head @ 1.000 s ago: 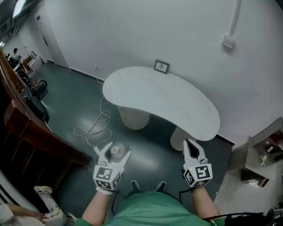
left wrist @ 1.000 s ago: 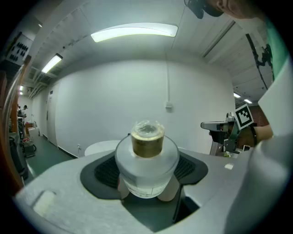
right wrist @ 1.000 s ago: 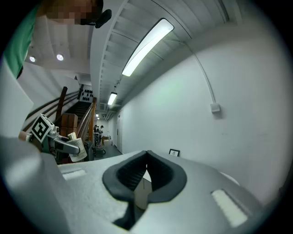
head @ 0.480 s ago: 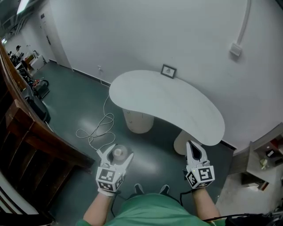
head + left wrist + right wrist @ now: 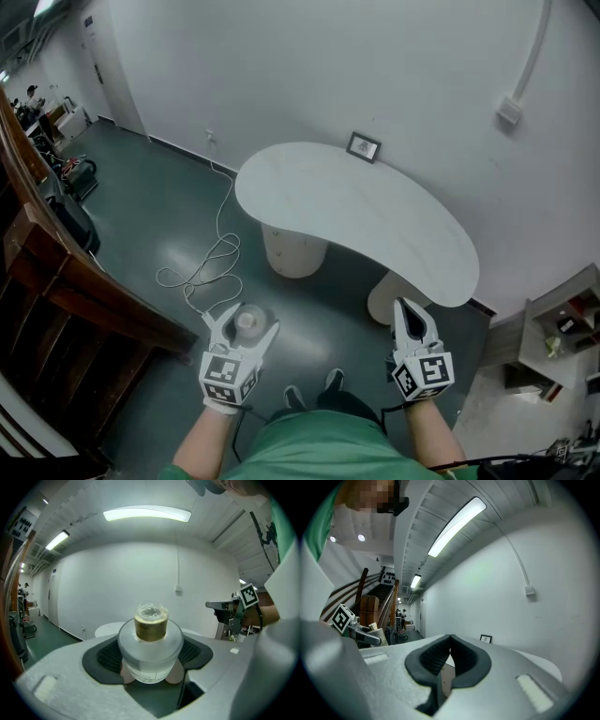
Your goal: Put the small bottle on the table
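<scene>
My left gripper [image 5: 242, 323] is clamped on the small bottle [image 5: 150, 645], holding it upright above the dark green floor [image 5: 169, 216], short of the worktop. The bottle is squat and frosted clear, with rounded shoulders, a golden-brown neck, a crinkled clear top and a white label low down. Ahead stands the white, kidney-shaped worktop [image 5: 356, 220]. My right gripper [image 5: 405, 314] is clenched on nothing.
</scene>
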Tool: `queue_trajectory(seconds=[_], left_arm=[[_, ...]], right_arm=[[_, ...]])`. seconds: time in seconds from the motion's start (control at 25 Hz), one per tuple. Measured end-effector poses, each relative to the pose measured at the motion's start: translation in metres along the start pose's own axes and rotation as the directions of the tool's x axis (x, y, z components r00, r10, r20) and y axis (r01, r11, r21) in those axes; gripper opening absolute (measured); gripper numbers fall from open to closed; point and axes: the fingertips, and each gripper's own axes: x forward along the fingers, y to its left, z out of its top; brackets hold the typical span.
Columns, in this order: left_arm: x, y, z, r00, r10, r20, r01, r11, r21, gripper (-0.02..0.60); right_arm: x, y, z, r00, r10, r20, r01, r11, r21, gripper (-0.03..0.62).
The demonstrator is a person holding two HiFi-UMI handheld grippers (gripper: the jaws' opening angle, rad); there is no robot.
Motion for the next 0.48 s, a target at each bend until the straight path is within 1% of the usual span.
queue_trajectory(seconds=[0.2,0.4,0.48], left_arm=[[0.007,0.005,-0.003,1.000,-0.005,-0.012,0.004,1.000,-0.018,0.345],[0.015,0.015,0.001,1.000,0.025,-0.018,-0.024,0.999,0.024,0.345],[0.021,0.022,0.008,0.999,0.043,-0.020,-0.042,0.999,0.026,0.345]], right_arm=[[0.013,-0.001,-0.006,1.000,-0.005,-0.026,0.005,1.000,0.005,-0.002],[0.038,-0.003,-0.007,0.999,0.023,-0.025,-0.023,1.000,0.013,-0.002],[0.051,-0.005,-0.005,0.999,0.039,-0.021,-0.039,0.999,0.016,-0.002]])
